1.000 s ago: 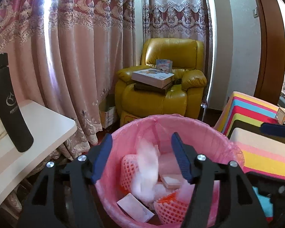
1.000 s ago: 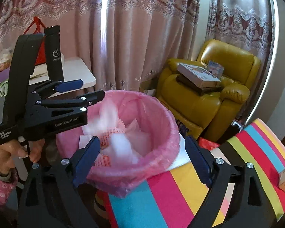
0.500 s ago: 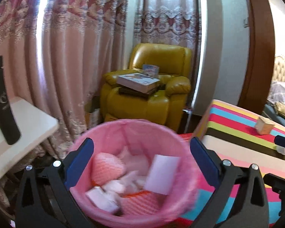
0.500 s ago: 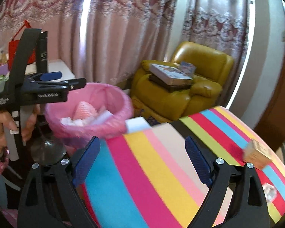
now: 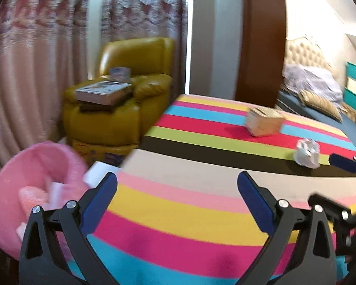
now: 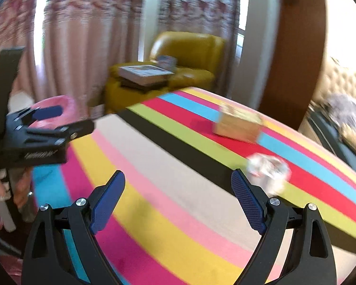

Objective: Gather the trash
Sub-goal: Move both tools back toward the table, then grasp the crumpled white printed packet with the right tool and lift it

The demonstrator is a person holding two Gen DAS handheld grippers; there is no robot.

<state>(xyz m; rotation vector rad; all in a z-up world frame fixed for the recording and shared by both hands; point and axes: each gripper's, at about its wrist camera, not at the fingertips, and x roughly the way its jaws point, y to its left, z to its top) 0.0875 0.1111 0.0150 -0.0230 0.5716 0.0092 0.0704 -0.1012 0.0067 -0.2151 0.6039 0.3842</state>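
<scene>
A pink-lined trash bin (image 5: 35, 180) with white and orange wrappers inside stands off the table's left edge; it also shows in the right wrist view (image 6: 57, 109). A crumpled white wad (image 5: 307, 153) lies on the striped table (image 5: 189, 204), seen too in the right wrist view (image 6: 268, 173). A small tan box (image 5: 263, 122) sits behind it, also in the right wrist view (image 6: 238, 125). My left gripper (image 5: 176, 190) is open and empty over the table. My right gripper (image 6: 178, 187) is open and empty, the wad just beyond its right finger.
A yellow armchair (image 5: 121, 99) with books stands behind the bin by pink curtains. A bed (image 5: 315, 90) lies past the table's far right. The left gripper's body (image 6: 35, 137) shows at the right wrist view's left.
Both grippers swung right, away from the bin and over the striped table. The left jaws opened wide after dropping trash into the bin. The wad and box came into view.
</scene>
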